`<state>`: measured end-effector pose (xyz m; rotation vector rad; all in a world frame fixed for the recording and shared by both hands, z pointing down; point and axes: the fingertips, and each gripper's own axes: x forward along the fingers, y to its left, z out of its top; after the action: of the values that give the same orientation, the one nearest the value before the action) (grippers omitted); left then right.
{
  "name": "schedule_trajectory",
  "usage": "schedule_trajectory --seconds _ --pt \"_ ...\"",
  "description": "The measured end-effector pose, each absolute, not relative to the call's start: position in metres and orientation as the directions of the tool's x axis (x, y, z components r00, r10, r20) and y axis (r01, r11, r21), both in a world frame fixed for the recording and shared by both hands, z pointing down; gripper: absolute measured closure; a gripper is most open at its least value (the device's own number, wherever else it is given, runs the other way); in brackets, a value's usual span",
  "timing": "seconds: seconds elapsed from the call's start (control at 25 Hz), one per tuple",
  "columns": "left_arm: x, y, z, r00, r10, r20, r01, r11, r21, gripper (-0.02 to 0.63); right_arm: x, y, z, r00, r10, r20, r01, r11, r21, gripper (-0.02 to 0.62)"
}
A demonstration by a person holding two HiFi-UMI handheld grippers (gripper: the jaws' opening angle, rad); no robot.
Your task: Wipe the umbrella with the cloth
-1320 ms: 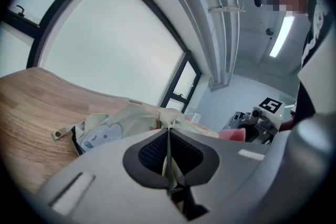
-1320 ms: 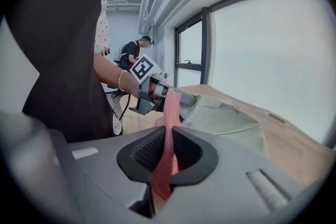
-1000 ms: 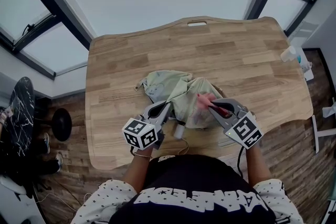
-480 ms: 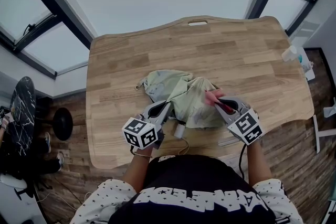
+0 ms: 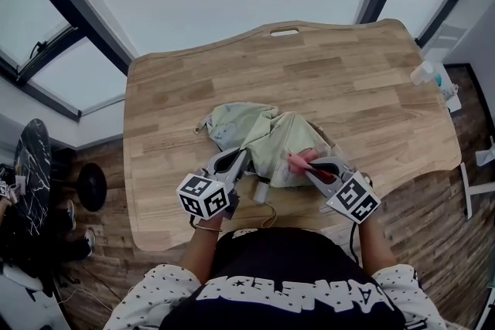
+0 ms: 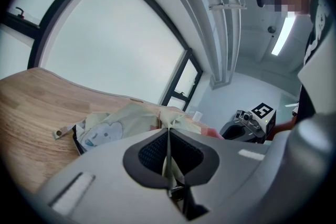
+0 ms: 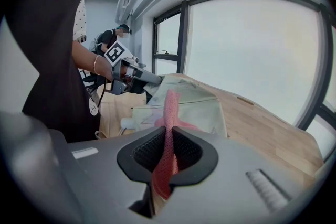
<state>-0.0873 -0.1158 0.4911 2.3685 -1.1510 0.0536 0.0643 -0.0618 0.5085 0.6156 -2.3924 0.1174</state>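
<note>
A pale green folded umbrella [image 5: 263, 137] lies crumpled on the wooden table [image 5: 348, 81], its white handle [image 5: 261, 192] toward me. My left gripper [image 5: 241, 159] is shut on a fold of the umbrella's fabric [image 6: 167, 128] at its near left side. My right gripper [image 5: 303, 164] is shut on a pink-red cloth [image 7: 167, 139], and the cloth [image 5: 298, 160] rests on the umbrella's near right part. In the right gripper view the umbrella [image 7: 194, 105] spreads just beyond the cloth, with the left gripper [image 7: 137, 78] behind it.
A white bottle [image 5: 424, 73] stands at the table's far right edge. A carry slot [image 5: 284, 32] is cut into the far edge. A stool [image 5: 91, 183] and dark chair [image 5: 31, 166] stand left of the table. Another person [image 7: 113, 36] stands far back.
My right gripper with the pink cloth swung out to the right, then came down and back toward me over the umbrella's near right side. The left gripper kept still on the fabric.
</note>
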Motion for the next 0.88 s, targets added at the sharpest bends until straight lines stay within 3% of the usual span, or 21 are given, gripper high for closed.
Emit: schedule_trajectory --seconds 0.44,0.76,0.88 --pt "-0.088 -0.117 0.491 0.637 -0.729 0.249 -0.750 -0.513 0.418 0.603 0.042 -0.019 0.517 -0.727 -0.221 0.650 -0.290 0.957 0.001 0.549" --pt "-0.081 -0.114 0.497 0.669 -0.696 0.259 -0.727 -0.543 0.419 0.598 0.065 -0.052 0.479 -0.748 -0.411 0.522 -0.485 0.875 -0.006 0.549" --pt "-0.075 -0.112 0.503 0.678 -0.676 0.289 -0.726 -0.553 0.409 0.527 0.079 -0.061 0.472 -0.721 -0.464 0.515 -0.531 0.847 0.020 0.549"
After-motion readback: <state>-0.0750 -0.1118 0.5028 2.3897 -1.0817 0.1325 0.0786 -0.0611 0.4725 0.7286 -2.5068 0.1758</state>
